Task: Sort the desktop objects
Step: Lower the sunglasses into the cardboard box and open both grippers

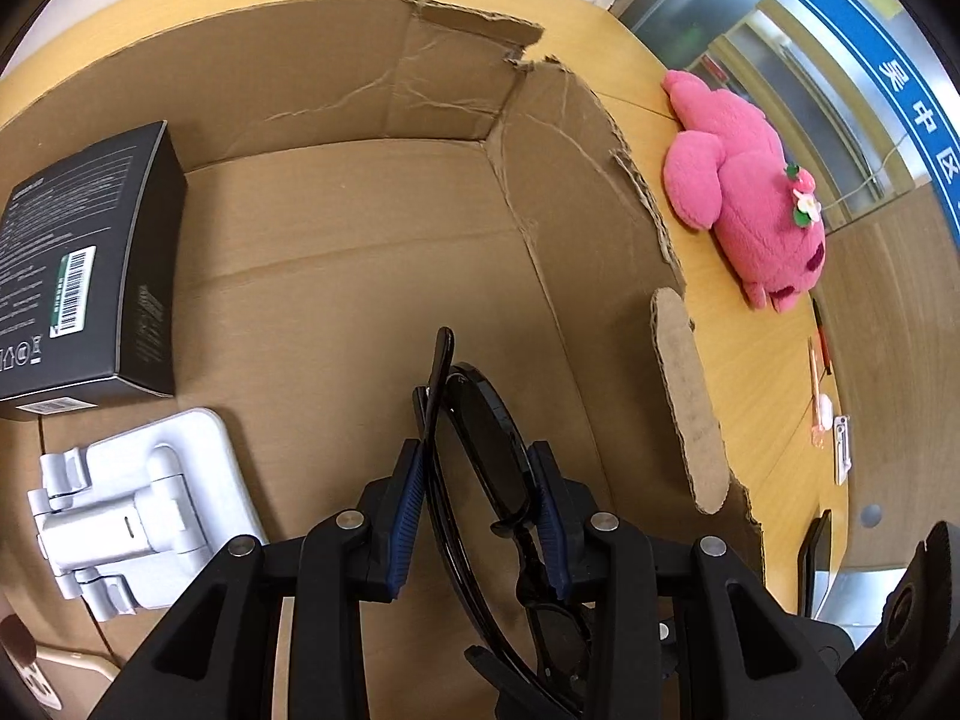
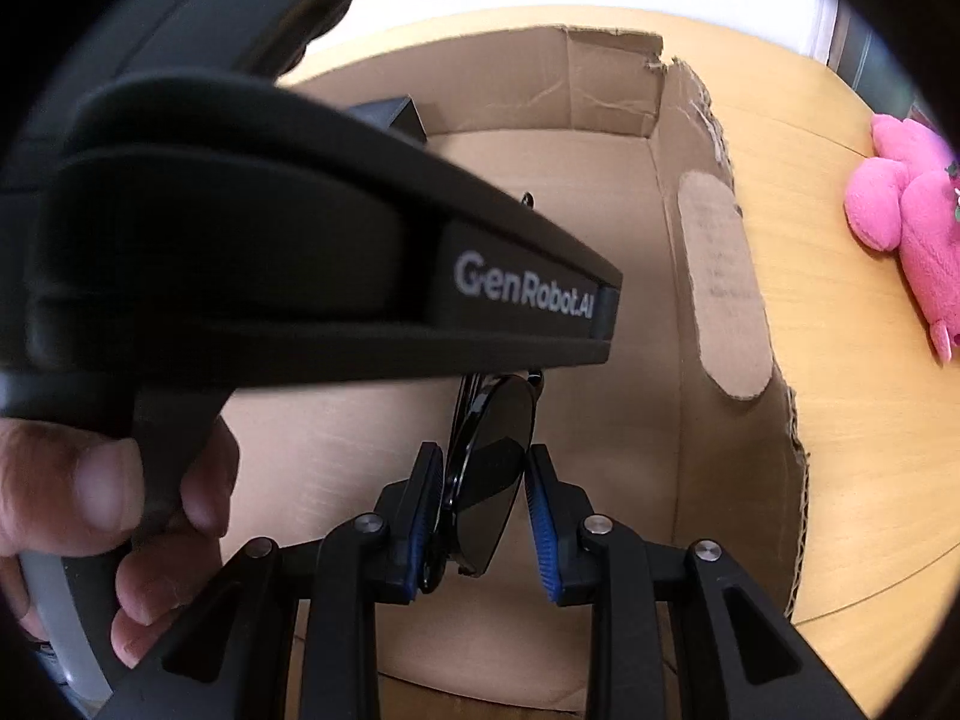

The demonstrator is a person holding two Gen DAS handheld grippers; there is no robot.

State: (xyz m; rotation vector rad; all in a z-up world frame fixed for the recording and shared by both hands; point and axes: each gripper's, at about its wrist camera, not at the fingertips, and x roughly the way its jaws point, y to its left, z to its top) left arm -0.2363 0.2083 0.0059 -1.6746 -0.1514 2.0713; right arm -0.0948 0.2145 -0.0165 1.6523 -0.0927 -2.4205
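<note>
Both grippers clench one pair of sunglasses low inside the cardboard box, the left gripper pinching across frame and lens, the right gripper squeezing the other lens. The sunglasses look light, glossy and likely slippery, with thin temples that could bend, so the frame rim seems a safer hold than the lens faces. A black carton and white stand lie at the box's left, a pink plush outside on the table.
</note>
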